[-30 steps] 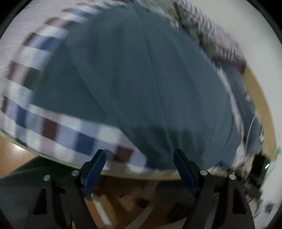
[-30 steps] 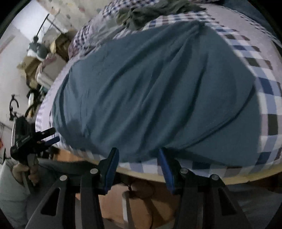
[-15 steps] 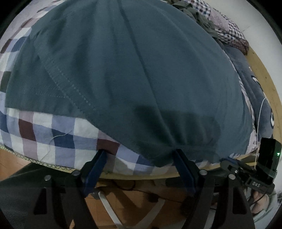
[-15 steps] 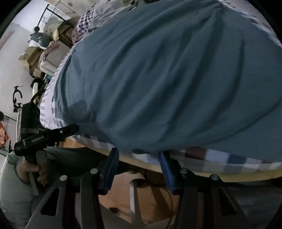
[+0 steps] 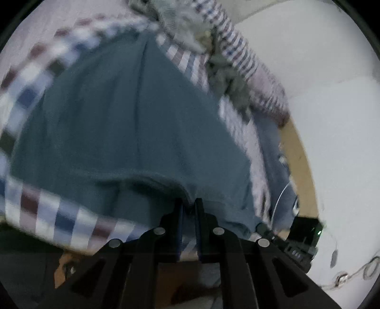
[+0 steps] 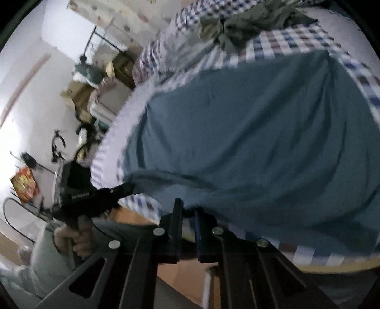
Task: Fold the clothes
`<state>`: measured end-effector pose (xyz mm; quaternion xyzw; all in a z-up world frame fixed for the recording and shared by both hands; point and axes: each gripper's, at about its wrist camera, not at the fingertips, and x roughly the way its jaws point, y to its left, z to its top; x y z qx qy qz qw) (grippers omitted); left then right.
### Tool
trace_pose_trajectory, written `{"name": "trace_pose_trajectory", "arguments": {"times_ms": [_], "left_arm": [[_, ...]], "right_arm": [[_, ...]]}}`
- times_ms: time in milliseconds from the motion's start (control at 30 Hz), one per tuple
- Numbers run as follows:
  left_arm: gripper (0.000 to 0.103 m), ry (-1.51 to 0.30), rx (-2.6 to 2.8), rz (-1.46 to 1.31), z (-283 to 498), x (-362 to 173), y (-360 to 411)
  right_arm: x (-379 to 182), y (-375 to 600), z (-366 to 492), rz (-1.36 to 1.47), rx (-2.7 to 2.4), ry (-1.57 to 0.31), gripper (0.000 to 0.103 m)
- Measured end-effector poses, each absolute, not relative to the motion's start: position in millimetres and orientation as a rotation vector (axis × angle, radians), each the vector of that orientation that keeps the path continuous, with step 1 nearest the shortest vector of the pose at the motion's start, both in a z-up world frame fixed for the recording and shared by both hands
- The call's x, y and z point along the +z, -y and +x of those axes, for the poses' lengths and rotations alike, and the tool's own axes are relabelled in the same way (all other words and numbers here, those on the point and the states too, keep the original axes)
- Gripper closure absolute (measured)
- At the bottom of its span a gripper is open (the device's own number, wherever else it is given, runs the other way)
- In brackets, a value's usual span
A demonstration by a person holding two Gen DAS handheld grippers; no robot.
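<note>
A teal garment (image 5: pixel 123 133) lies spread over a checked bedsheet (image 5: pixel 59 221). Its near hem is lifted off the sheet at two points. My left gripper (image 5: pixel 188 206) has its jaws closing, pinched on the hem, with cloth bunched between the pads. In the right wrist view the same teal garment (image 6: pixel 261 147) fills the middle, and my right gripper (image 6: pixel 188 210) is closing on the hem there too. The left gripper (image 6: pixel 129 187) also shows at the left of that view, nipping the garment's corner, held by a hand (image 6: pixel 76 235).
A crumpled olive garment (image 6: pixel 249 21) and a small-check cloth (image 5: pixel 237 47) lie at the far end of the bed. The wooden bed edge (image 6: pixel 332 266) runs below the sheet. Cluttered shelves and boxes (image 6: pixel 95 78) stand beyond the bed by a white wall.
Both grippers went from open beside the hem to pinched on it. Both have risen, and the hem now hangs lifted off the sheet.
</note>
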<state>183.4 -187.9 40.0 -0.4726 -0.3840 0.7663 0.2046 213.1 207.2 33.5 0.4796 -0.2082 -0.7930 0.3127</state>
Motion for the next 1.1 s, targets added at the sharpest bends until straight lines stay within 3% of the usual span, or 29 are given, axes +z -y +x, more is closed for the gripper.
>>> {"name": "trace_pose_trajectory", "arguments": {"times_ms": [267, 700, 1000, 1100], "left_arm": [[0.094, 1.005, 2.196, -1.386, 124, 32, 180], [0.094, 0.966, 2.058, -1.573, 215, -16, 158], [0.093, 0.918, 2.097, -1.795, 223, -38, 156], [0.067, 1.065, 2.109, -1.717, 228, -34, 175]], "right_arm": [[44, -206, 157, 1.298, -2.173, 0.5, 0.095], [11, -195, 234, 1.423, -2.078, 0.442, 0.095], [-25, -183, 253, 1.635, -2.128, 0.295, 0.093], [-32, -184, 250, 1.702, -2.178, 0.246, 0.092]]}}
